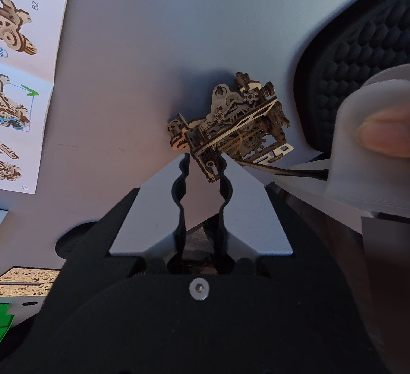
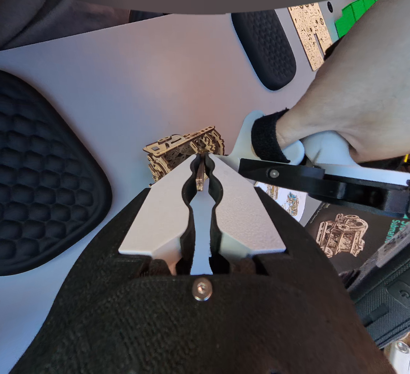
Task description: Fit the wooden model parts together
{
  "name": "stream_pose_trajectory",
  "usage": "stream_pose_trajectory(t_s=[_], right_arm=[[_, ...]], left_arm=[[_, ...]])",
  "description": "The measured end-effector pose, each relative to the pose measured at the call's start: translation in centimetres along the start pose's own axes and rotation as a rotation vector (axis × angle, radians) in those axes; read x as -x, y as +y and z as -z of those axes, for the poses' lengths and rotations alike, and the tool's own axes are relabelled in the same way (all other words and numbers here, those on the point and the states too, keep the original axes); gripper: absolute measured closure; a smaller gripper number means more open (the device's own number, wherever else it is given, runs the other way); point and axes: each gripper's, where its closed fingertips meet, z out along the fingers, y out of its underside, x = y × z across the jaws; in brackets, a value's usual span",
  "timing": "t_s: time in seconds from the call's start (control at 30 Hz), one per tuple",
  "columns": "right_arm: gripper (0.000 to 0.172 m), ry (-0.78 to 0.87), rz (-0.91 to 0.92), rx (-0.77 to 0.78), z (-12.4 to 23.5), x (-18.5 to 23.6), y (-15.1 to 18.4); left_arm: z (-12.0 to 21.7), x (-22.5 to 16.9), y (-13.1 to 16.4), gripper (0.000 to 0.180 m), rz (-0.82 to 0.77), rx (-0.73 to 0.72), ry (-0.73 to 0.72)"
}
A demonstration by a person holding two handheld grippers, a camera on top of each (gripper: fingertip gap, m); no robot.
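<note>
Here the pale laser-cut wooden gear model (image 1: 230,128) sits mid-table, its near end plate clamped in the left gripper (image 1: 204,159). The right gripper (image 2: 201,159) pinches a thin wooden strip (image 2: 199,177), tip at the model. Steady the model, feed the strip straight.

I'm seeing a hobby desk setup | pale table (image 1: 137,53) carrying instruction sheets (image 1: 24,75), black honeycomb pads (image 2: 44,163), kit box (image 2: 341,237)
</note>
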Motion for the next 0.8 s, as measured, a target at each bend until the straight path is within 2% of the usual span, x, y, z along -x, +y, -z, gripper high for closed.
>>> stream_pose_trajectory(t_s=[0.17, 0.43, 0.8], right_arm=[[0.17, -0.006, 0.002, 0.043, -0.4, 0.2, 0.5], [0.17, -0.014, -0.01, -0.004, 0.9, 0.3, 0.0], [0.17, -0.018, -0.015, 0.011, 0.9, 0.4, 0.3]], left_arm=[[0.0, -0.1, 0.1, 0.158, -0.017, 0.008, -0.013], [0.2, 0.3, 0.0, 0.154, -0.056, 0.014, -0.118], [0.2, 0.5, 0.4, 0.151, -0.025, 0.032, -0.151]])
